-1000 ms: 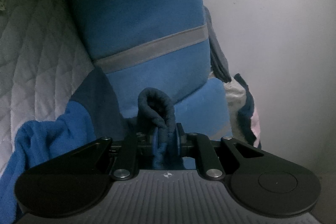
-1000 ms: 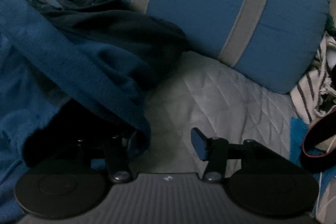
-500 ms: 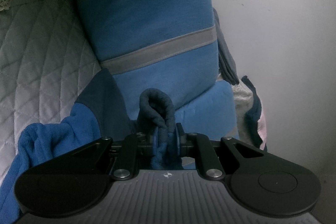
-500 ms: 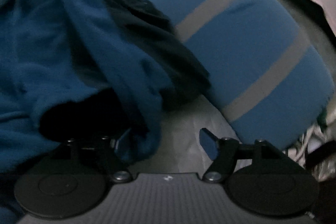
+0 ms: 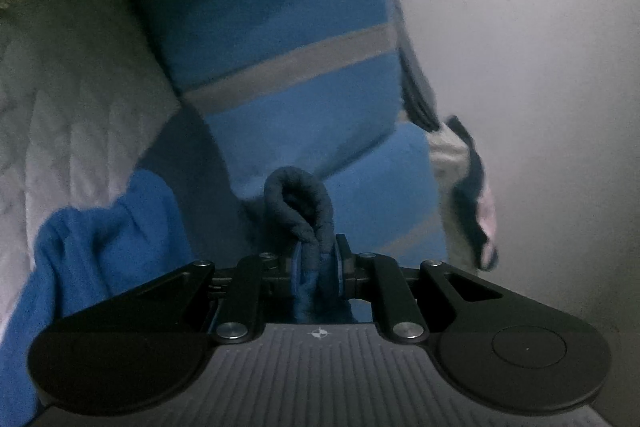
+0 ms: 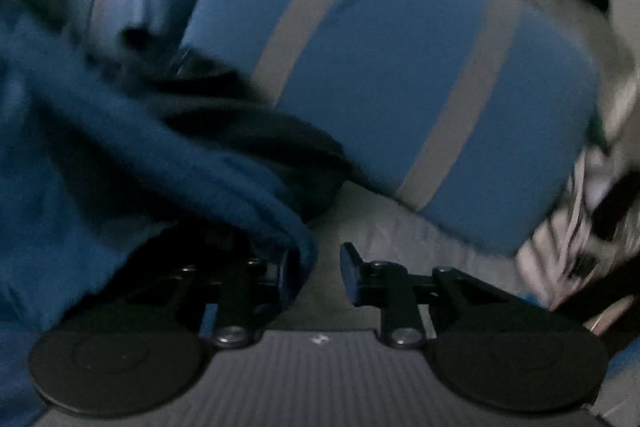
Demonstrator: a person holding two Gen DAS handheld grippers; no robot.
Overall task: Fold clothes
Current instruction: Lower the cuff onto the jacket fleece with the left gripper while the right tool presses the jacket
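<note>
Garment (image 5: 100,243): blue fleece, mid-blue body with a darker navy panel and a navy rolled hem or cuff. Lighting dim, right wrist view motion-blurred. In the left wrist view the fleece lies bunched on the white quilted bed (image 5: 80,131), lower left of frame, running up to the left gripper (image 5: 318,265). Left gripper closed down on a thick loop of the navy rolled edge (image 5: 300,203); the loop stands up beyond the pads, and a blue strip of the same cloth hangs below between the fingers. Directly behind the loop: a blue pillow (image 5: 280,27) with a grey stripe, a second blue cushion partly under it. Between the pillows and the pale wall (image 5: 540,67), a small heap of other cloth (image 5: 468,187), dark, white and pink; items not separable. In the right wrist view the fleece (image 6: 120,163) fills the left half, draped in heavy folds with a dark navy part lying against the pillow (image 6: 400,67). Right gripper (image 6: 320,273): jaws apart by a moderate gap; a fold of fleece hangs over its left finger and hides the pad; right finger (image 6: 351,273) bare, over the quilt (image 6: 400,227). Nothing pinched between them that I can see. Striped cloth (image 6: 592,219) at the right edge, blurred. No containers visible.
</note>
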